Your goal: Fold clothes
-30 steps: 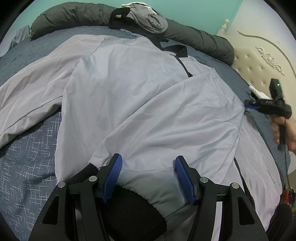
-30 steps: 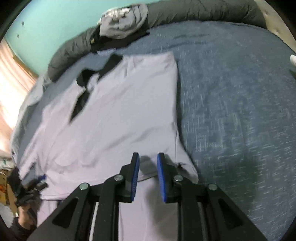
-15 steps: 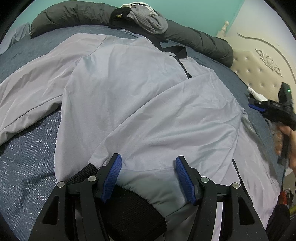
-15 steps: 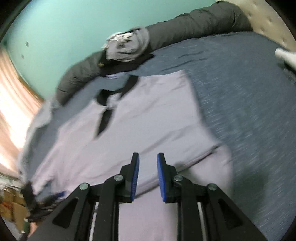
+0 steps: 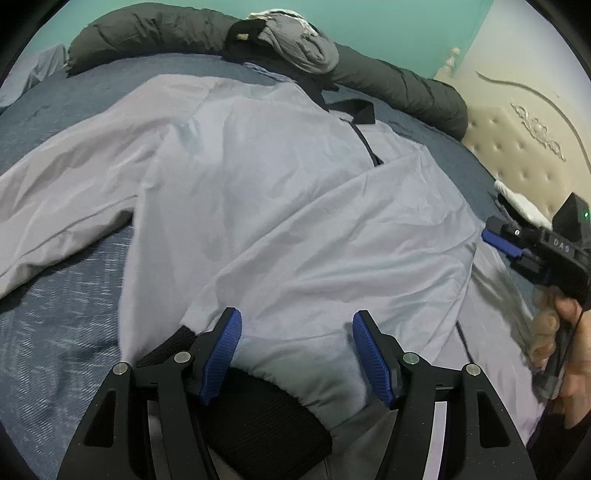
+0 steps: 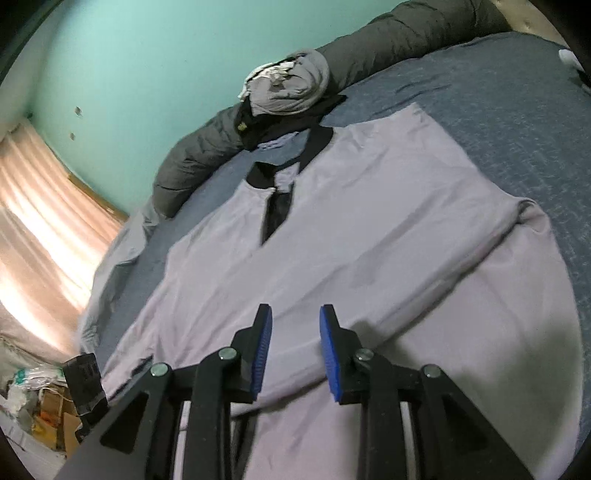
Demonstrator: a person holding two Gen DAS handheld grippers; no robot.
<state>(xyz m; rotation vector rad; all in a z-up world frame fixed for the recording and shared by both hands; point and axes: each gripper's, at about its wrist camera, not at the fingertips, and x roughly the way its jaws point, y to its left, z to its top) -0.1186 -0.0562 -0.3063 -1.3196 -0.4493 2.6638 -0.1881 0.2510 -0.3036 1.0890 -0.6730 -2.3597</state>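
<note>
A light grey jacket (image 5: pixel 280 206) with black collar and cuffs lies spread on the blue bed (image 5: pixel 62 295). One sleeve is folded across its body. That sleeve's black cuff (image 5: pixel 258 417) lies under my left gripper (image 5: pixel 297 350), which is open, its blue pads apart on either side of the sleeve end without pressing it. My right gripper (image 6: pixel 295 347) hovers over the jacket's (image 6: pixel 369 229) lower part. Its jaws are opening and nothing is between them. In the left wrist view the right gripper (image 5: pixel 502 240) is held by a hand (image 5: pixel 569 347) just off the jacket's right edge.
A dark grey rolled quilt (image 5: pixel 155 33) runs along the bed's far side with a bundle of grey clothes (image 5: pixel 299 40) on it. A cream tufted headboard (image 5: pixel 517 147) stands at the right. A curtain (image 6: pixel 40 229) and floor clutter (image 6: pixel 40 402) lie beyond the bed's left edge.
The right gripper has drawn back from the jacket's folded edge and turned, and its jaws have widened. The left gripper and the sleeve under it have stayed put.
</note>
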